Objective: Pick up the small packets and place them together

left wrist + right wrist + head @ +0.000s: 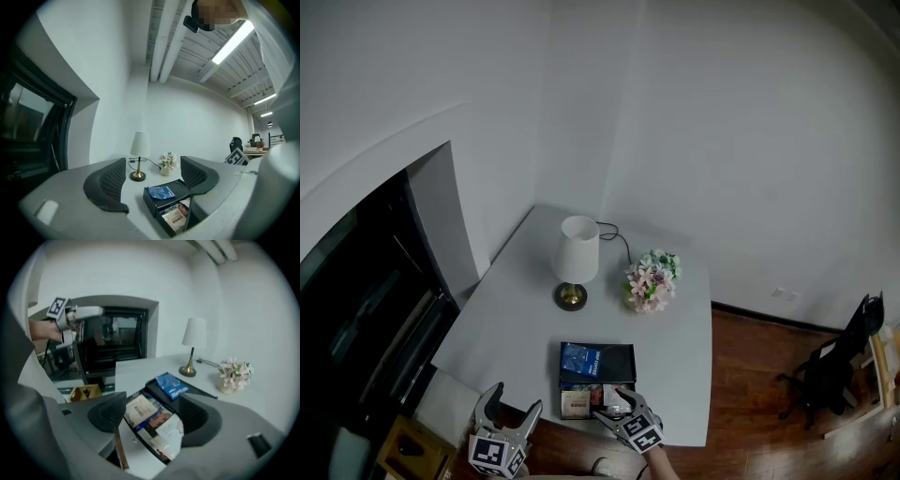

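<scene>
A black two-part tray [621,363] sits near the front edge of the white table. Its far part holds a blue packet [580,359]; its near part holds several small packets [576,403]. My right gripper [617,405] hangs over the near part, open, jaws on either side of the packets. In the right gripper view a beige-and-blue packet [143,411] and a white packet [168,437] lie between the jaws of the right gripper [152,404], the white one next to the right jaw. My left gripper [513,400] is off the table's front left corner, open and empty.
A white-shaded lamp [577,251] and a flower pot [652,278] stand behind the tray. A dark glass-fronted unit [356,319] fills the left side. A wooden box [412,445] lies on the floor below the left gripper. An office chair [839,361] stands at the far right.
</scene>
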`<control>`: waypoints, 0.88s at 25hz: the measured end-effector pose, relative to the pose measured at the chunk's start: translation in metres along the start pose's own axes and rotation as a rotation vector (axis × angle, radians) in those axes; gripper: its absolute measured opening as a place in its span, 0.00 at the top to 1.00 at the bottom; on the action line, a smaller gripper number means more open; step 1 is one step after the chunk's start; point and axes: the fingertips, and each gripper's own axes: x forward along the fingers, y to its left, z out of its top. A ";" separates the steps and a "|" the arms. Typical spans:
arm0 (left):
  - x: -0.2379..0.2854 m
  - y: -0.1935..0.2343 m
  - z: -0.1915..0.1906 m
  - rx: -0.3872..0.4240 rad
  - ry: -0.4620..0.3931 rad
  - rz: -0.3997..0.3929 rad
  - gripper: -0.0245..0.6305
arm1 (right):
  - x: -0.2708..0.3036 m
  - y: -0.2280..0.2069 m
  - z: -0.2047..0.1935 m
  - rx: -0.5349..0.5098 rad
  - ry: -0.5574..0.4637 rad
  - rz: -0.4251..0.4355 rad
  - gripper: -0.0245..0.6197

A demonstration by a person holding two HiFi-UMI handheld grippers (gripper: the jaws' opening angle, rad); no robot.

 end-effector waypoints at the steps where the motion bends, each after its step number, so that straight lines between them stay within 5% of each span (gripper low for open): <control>1: -0.002 0.003 -0.001 -0.004 0.003 0.008 0.41 | 0.010 -0.003 -0.016 -0.010 0.064 0.008 0.43; 6: -0.011 0.010 -0.009 -0.022 0.018 0.036 0.41 | 0.051 -0.026 -0.069 -0.058 0.297 0.001 0.45; 8: -0.013 0.011 -0.010 -0.023 0.019 0.039 0.41 | 0.063 -0.030 -0.081 -0.075 0.358 -0.005 0.61; 11: -0.014 0.013 -0.010 -0.026 0.019 0.041 0.41 | 0.076 -0.033 -0.096 -0.103 0.425 -0.008 0.61; 13: -0.015 0.015 -0.009 -0.026 0.021 0.043 0.42 | 0.079 -0.033 -0.101 -0.101 0.452 -0.011 0.61; 17: -0.015 0.019 -0.012 -0.033 0.023 0.049 0.42 | 0.077 -0.033 -0.104 -0.115 0.481 -0.050 0.81; 22: -0.010 0.016 -0.013 -0.043 0.021 0.034 0.42 | 0.062 -0.043 -0.095 -0.075 0.387 -0.135 0.93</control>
